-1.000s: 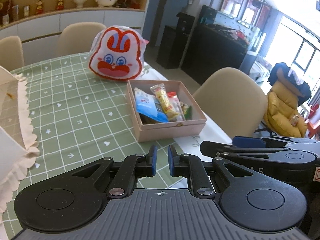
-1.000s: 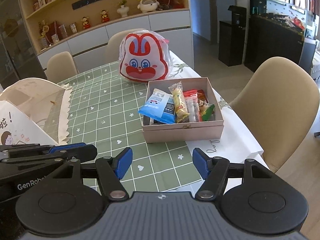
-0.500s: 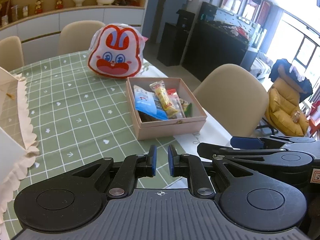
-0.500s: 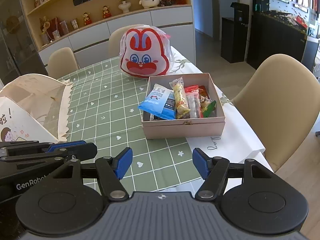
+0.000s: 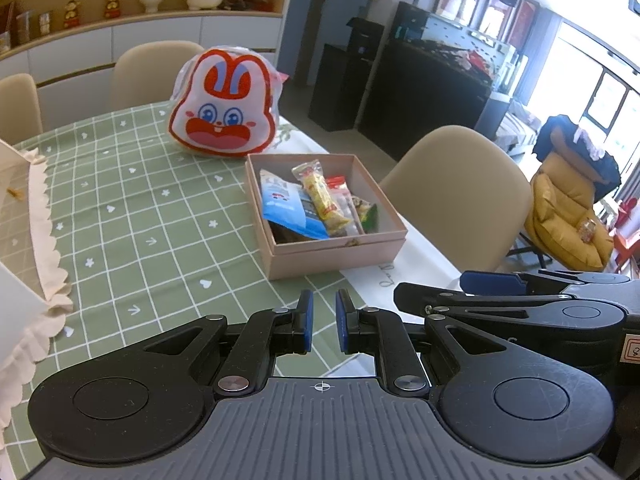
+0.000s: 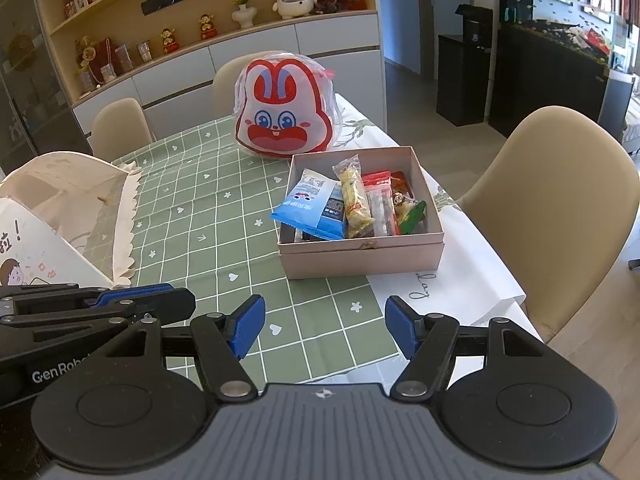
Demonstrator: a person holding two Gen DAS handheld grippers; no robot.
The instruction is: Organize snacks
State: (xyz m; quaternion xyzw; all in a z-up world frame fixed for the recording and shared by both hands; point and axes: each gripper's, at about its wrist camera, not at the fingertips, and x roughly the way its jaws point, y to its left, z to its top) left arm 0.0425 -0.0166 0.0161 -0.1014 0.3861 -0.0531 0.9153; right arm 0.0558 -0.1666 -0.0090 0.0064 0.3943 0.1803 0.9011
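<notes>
A pink cardboard box (image 5: 336,254) (image 6: 362,258) stands on the green checked tablecloth and holds several snack packets: a blue bag (image 6: 312,208), a yellow bar (image 6: 356,204), red and green packets. A red and white rabbit-shaped bag (image 5: 224,112) (image 6: 286,114) stands upright behind it. My left gripper (image 5: 322,326) is nearly shut with nothing between its pads, short of the box. My right gripper (image 6: 324,330) is open and empty, in front of the box. Each gripper shows from the side in the other's view.
A beige mesh food cover with a scalloped edge (image 6: 72,196) (image 5: 32,240) stands on the left. Beige chairs (image 6: 560,200) ring the table. The table's near right edge with a white cloth (image 6: 460,280) is close.
Both grippers have drawn back and risen slightly, so the box and rabbit bag sit a little farther off. The jaws have kept their openings.
</notes>
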